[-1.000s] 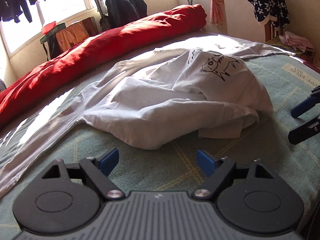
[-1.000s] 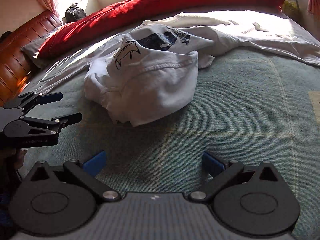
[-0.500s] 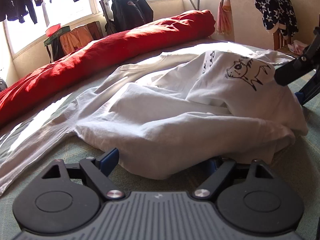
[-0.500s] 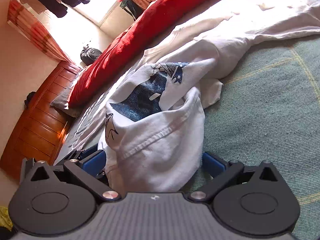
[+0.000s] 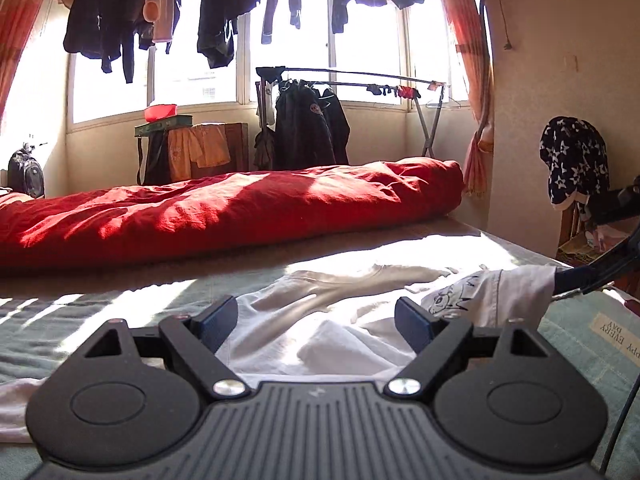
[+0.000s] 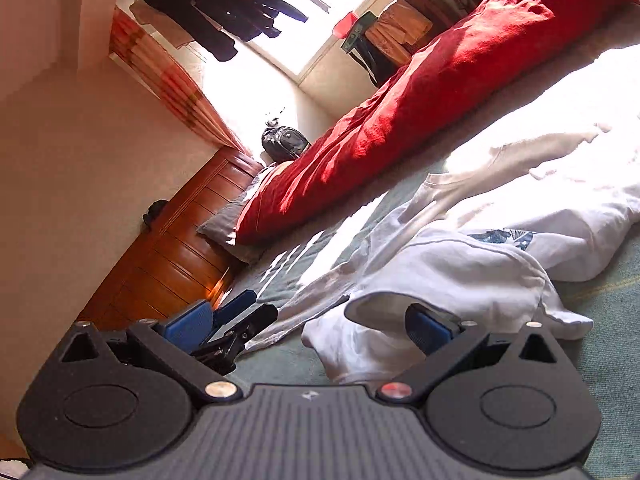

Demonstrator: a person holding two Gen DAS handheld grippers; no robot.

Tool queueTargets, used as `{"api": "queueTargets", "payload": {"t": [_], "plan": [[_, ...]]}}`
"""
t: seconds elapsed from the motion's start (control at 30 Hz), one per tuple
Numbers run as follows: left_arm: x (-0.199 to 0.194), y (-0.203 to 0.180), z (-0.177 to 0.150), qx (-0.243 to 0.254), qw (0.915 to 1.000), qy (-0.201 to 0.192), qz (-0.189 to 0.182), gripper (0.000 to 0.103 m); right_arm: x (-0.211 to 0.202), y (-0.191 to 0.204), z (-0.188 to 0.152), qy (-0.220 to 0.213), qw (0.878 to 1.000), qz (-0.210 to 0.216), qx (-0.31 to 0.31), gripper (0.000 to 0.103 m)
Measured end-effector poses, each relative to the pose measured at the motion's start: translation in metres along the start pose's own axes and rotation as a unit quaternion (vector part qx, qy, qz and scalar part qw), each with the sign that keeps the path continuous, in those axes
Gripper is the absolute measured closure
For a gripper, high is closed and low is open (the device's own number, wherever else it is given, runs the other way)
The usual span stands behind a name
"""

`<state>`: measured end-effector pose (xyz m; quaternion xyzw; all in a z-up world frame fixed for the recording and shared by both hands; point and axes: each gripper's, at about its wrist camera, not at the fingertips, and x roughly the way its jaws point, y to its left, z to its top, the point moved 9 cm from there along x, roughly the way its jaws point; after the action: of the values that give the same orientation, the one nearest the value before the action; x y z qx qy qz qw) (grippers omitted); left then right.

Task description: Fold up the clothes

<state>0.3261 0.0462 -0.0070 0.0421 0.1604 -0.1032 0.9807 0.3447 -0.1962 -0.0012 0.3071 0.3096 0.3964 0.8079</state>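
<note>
**White shirt at both grippers on the bed**

The white shirt point(image 5: 320, 320) lies crumpled on the green blanket point(image 5: 592, 344) of the bed, sunlit at its far side, with a line drawing showing near its right edge. My left gripper point(image 5: 316, 320) sits low with its jaws wide apart, and the near edge of the cloth lies between them; I cannot tell whether the pads touch it. My right gripper point(image 6: 308, 322) is tilted, also wide open, with a fold of the shirt draped over its right pad point(image 6: 426, 330). Neither has a hold on anything. A red duvet point(image 5: 224, 208) is rolled along the far side of the bed.
</note>
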Motion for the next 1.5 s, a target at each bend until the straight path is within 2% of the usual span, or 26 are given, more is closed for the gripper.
{"api": "queueTargets", "payload": {"t": [0.13,0.27,0.47,0.57,0.7,0.9,1.0,1.1,1.17,1.3,1.43,1.5], "plan": [[-0.012,0.005,-0.010,0.014,0.9994,0.031,-0.002,0.018,-0.011,0.013,0.004,0.005,0.998,-0.041,-0.040,0.000],[-0.016,-0.007,-0.046,0.047,0.9955,0.080,-0.018,0.017,-0.025,-0.010,-0.022,0.034,0.996,-0.080,-0.025,0.000],[-0.005,-0.028,-0.110,0.094,0.9825,0.158,-0.027,0.017,-0.055,-0.060,-0.057,0.065,0.987,-0.149,0.004,0.000],[0.003,-0.032,-0.128,0.090,0.9796,0.177,-0.031,0.017,-0.070,-0.087,-0.054,0.051,0.986,-0.157,0.038,0.000],[0.016,-0.036,-0.135,0.104,0.9770,0.185,-0.022,0.017,-0.072,-0.119,-0.038,0.029,0.987,-0.136,0.086,0.000],[0.036,-0.042,-0.138,0.120,0.9748,0.187,-0.025,0.016,-0.039,-0.168,-0.009,0.024,0.983,-0.095,0.157,0.000],[0.048,-0.042,-0.136,0.101,0.9764,0.188,-0.030,0.015,-0.014,-0.190,-0.005,0.041,0.979,-0.088,0.178,0.000],[0.058,-0.043,-0.135,0.075,0.9785,0.189,-0.037,0.015,0.010,-0.195,-0.004,0.052,0.979,-0.075,0.183,0.000],[0.064,-0.045,-0.133,0.055,0.9798,0.187,-0.043,0.015,0.024,-0.187,-0.005,0.063,0.979,-0.055,0.185,0.000],[0.068,-0.053,-0.124,0.019,0.9823,0.177,-0.058,0.016,0.044,-0.169,-0.014,0.087,0.980,-0.051,0.169,0.000],[0.050,-0.058,-0.101,0.002,0.9888,0.129,-0.075,0.016,0.045,-0.142,-0.021,0.094,0.973,0.020,0.211,0.000],[0.037,-0.056,-0.087,-0.002,0.9914,0.103,-0.081,0.016,0.040,-0.126,-0.021,0.091,0.974,0.030,0.206,0.000]]}}
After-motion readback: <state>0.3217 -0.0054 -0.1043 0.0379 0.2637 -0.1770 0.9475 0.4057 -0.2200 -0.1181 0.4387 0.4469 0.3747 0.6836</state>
